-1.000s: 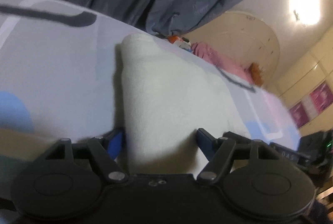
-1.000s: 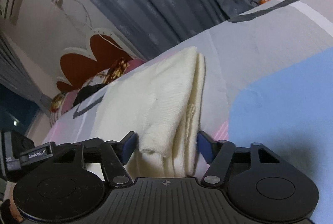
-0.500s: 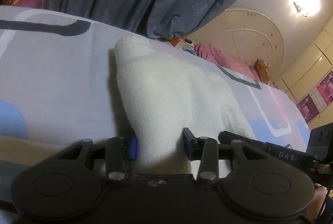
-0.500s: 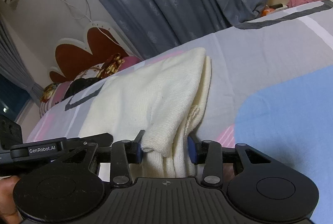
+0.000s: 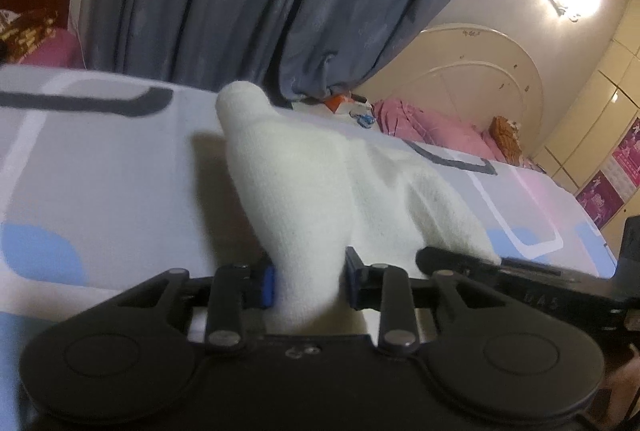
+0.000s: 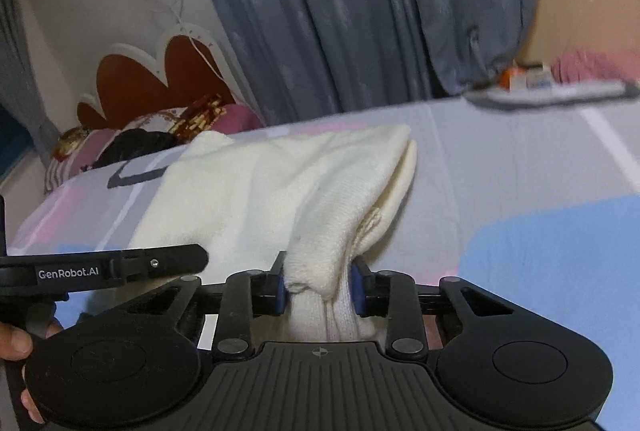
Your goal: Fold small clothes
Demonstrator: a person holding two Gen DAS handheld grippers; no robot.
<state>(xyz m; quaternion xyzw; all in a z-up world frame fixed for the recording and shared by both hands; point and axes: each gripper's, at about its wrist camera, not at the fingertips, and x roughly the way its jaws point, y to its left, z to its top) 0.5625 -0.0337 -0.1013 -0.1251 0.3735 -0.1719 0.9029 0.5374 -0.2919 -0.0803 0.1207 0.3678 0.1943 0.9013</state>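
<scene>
with both jaws just closed, left gripper (image 5: 308,281) and right gripper (image 6: 318,287) each pinch the cream garment's (image 6: 260,191) near edge; lift-to-fold step, next needs even carry forward.

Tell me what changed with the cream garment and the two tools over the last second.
Both tools have just been closing: the left tool and right tool went from open around the cream garment to pinching its near edge, which now bunches up off the bedsheet. The garment's far end lies where it was.
</scene>
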